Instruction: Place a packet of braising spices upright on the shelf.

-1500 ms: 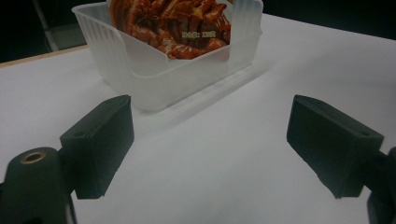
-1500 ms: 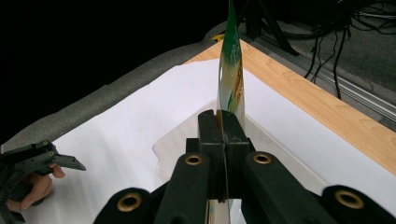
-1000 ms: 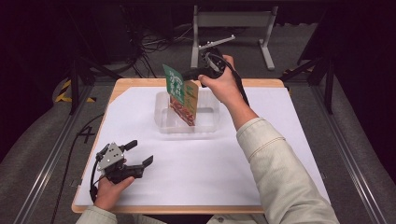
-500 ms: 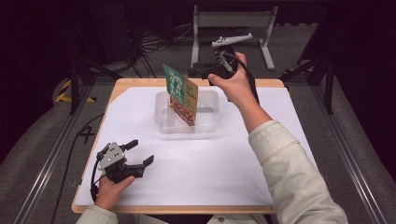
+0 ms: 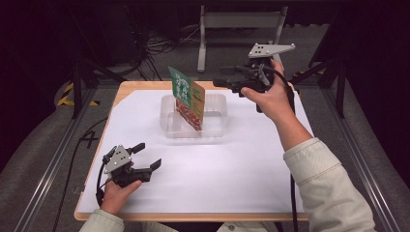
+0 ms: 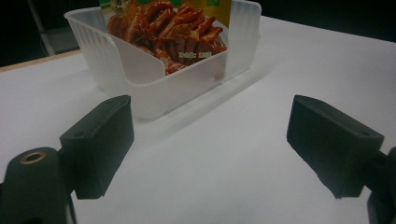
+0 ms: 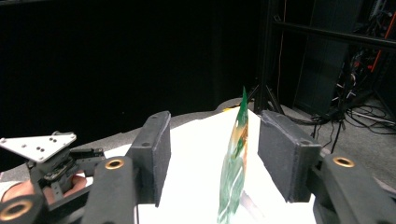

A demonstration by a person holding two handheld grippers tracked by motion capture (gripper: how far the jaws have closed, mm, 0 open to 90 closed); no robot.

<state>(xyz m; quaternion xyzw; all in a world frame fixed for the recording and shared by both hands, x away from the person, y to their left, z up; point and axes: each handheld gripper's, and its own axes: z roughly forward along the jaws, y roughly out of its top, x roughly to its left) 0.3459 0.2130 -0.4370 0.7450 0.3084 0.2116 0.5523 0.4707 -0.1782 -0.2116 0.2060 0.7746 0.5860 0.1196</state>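
White table sheet (image 5: 232, 164) bears clear tub (image 5: 216, 126) holding upright snack packet (image 5: 186, 96).

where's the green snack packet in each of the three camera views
High view: the snack packet stands on edge in the clear tray, centre of the far half of the table.
Left gripper view: top centre, its red food print above the tray's wall.
Right gripper view: centre, edge-on, seen between the black jaws.
Shared landmark: the white table cover.

You look down from above the table (image 5: 241, 169); both gripper views sit low, sharing the snack packet (image 5: 186, 96) nearby.
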